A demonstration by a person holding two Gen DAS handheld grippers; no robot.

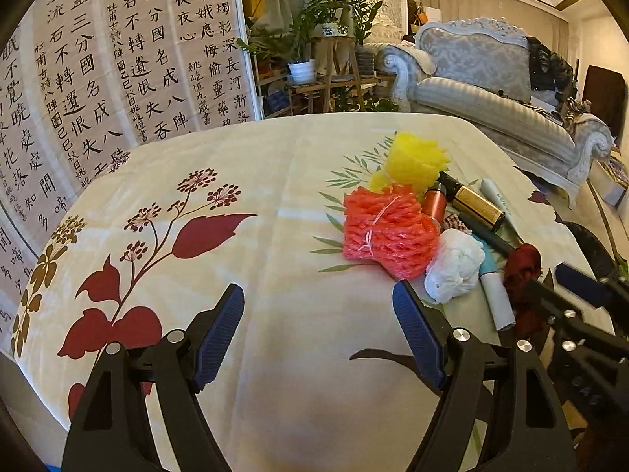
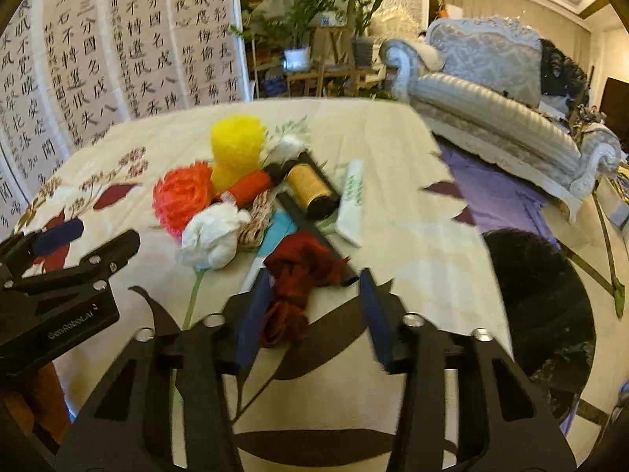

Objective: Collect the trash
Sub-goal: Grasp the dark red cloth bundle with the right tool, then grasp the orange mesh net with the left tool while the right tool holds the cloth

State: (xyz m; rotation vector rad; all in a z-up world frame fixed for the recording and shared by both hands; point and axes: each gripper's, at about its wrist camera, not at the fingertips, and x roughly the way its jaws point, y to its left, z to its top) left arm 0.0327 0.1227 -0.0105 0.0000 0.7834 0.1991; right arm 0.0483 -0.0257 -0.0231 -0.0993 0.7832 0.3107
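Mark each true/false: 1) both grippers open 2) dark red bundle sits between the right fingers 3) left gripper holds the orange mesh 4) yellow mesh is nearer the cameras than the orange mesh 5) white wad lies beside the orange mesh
1) Both open: true. The left gripper and right gripper are spread.
2) True. The dark red bundle lies between the right fingers, not yet clamped.
3) False. The orange mesh lies on the tablecloth, ahead of the left fingers.
4) False. The yellow mesh sits behind the orange one.
5) True. The white wad touches its right side.
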